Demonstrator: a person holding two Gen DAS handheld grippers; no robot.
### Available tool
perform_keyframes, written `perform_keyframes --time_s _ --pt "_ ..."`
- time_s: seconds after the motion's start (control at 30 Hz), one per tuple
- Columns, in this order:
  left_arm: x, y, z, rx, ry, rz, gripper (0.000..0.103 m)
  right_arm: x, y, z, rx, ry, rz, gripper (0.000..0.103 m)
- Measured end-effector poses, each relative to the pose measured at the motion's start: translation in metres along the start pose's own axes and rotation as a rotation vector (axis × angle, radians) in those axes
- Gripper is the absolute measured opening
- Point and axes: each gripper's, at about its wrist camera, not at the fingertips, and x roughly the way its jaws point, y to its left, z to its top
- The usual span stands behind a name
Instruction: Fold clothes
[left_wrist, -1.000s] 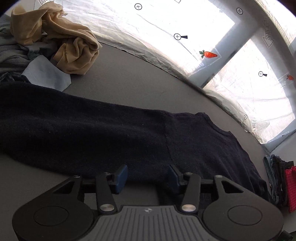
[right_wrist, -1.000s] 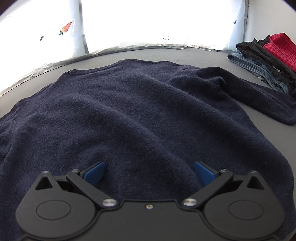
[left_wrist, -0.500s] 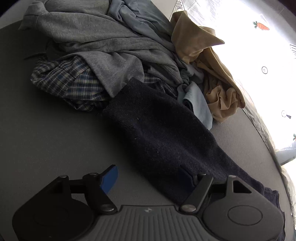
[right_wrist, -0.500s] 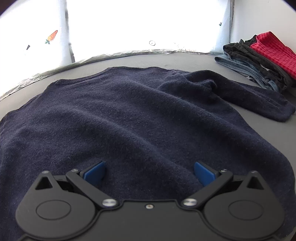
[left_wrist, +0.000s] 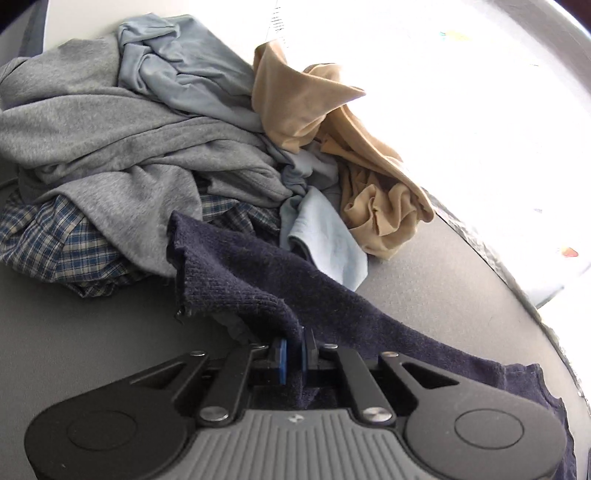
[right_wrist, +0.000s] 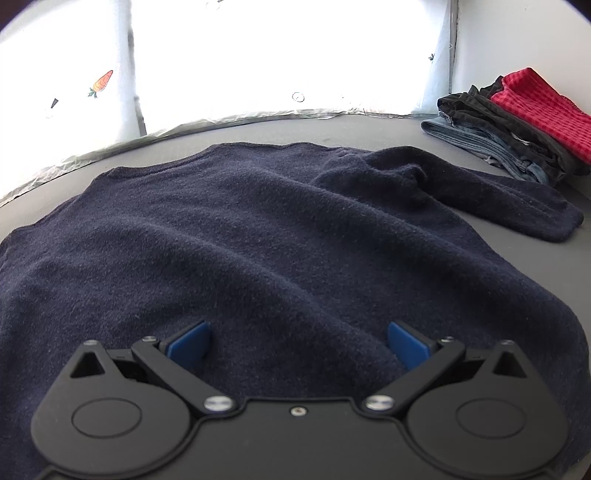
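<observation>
Pinching the sleeve of a soft navy sweater

At lower centre, the left gripper is clamped on the navy sweater's sleeve. The right gripper, fingers apart, hovers over the navy sweater, spread across mid-frame on the grey table. The knit looks thick, limp and non-slippery; cuffs and hem seem the best holds. Unfolded laundry fills the upper left; folded clothes sit upper right.
</observation>
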Motion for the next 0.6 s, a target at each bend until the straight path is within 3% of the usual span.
perform_keyframes --time_s 0.1,0.2,0.27,0.3,0.33,0.43,0.5,0.6 --pt "-0.016 -0.037 0.0 0.096 -0.011 -0.138 0.006 -0.001 0.0 -0.002 0.0 -0.01 -0.001 0.103" --pt "-0.021 -0.096 -0.024 0.272 0.078 -0.337 0.01 -0.001 -0.001 -0.003 0.0 -0.011 -0.001 0.103" --pt "-0.015 -0.131 -0.053 0.384 0.177 -0.412 0.022 -0.001 -0.001 -0.002 -0.002 -0.007 0.001 0.103" --pt "-0.011 -0.147 -0.068 0.437 0.227 -0.444 0.041 -0.001 -0.001 -0.002 -0.004 -0.004 0.002 0.103" --pt "-0.007 -0.161 -0.084 0.486 0.271 -0.466 0.053 0.0 -0.001 -0.001 -0.005 0.0 0.004 0.103" --pt "0.001 -0.179 -0.12 0.57 0.372 -0.501 0.054 0.001 -0.002 0.001 -0.01 0.014 0.01 0.103" --pt "0.008 -0.177 -0.126 0.544 0.42 -0.494 0.057 0.001 -0.002 0.001 -0.011 0.018 0.015 0.103" --pt "0.023 -0.162 -0.125 0.44 0.457 -0.426 0.06 0.001 -0.003 0.001 -0.012 0.019 0.015 0.103"
